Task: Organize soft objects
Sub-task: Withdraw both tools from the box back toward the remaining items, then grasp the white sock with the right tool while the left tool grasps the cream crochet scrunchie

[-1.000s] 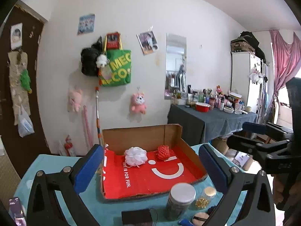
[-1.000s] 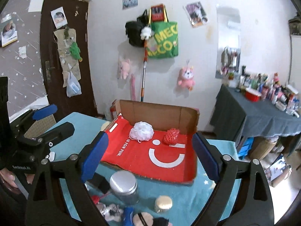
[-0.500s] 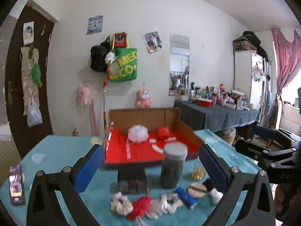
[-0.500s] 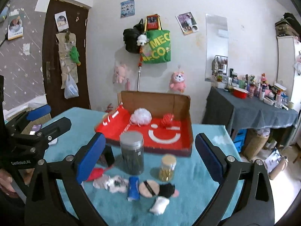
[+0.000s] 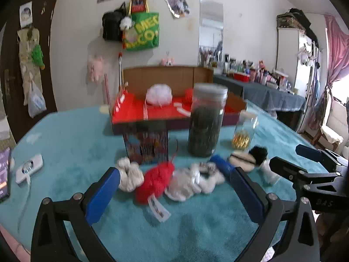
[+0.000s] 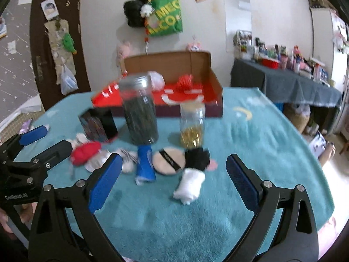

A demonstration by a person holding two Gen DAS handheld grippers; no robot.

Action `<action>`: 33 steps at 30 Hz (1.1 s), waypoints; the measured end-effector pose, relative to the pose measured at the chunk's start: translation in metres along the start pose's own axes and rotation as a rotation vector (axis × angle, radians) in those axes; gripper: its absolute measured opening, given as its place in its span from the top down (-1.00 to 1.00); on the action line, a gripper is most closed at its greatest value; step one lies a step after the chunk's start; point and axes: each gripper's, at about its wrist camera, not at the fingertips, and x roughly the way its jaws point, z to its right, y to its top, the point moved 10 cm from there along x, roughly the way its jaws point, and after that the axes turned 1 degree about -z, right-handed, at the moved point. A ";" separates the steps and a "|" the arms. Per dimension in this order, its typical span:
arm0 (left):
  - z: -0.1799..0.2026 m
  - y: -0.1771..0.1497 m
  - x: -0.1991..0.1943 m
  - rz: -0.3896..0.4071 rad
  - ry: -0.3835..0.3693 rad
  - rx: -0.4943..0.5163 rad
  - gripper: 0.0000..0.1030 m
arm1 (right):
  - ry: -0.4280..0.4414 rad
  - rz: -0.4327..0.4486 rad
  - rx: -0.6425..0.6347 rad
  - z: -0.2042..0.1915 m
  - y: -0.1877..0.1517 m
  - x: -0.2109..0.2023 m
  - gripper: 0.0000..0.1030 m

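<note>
Both grippers hover low over the teal fuzzy tablecloth (image 6: 250,135), jaws wide, nothing held. The left gripper (image 5: 174,187) faces a row of soft items lying on the cloth: a cream fluffy scrunchie (image 5: 129,175), a red fluffy plush piece with a white tag (image 5: 156,180), a white-grey fabric bundle (image 5: 192,180) and a blue rolled cloth (image 5: 221,163).

The right gripper (image 6: 172,179) faces a round beige powder puff with a black strap (image 6: 169,160), a black fuzzy piece (image 6: 197,156) touching it, and a white rolled cloth (image 6: 189,185) just in front.

Behind stand a tall clear jar of dark contents (image 6: 139,111), a small jar of gold bits (image 6: 193,124) and a dark printed box (image 6: 98,124). Further back, the open red-lined cardboard box (image 5: 161,109) holds a white mesh pouf (image 5: 159,95) and a red knitted ball (image 6: 185,81).
</note>
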 end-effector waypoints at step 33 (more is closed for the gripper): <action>-0.079 -0.007 0.043 -0.181 -0.049 -0.021 -0.76 | 0.039 -0.124 0.047 0.039 -0.028 0.044 -0.84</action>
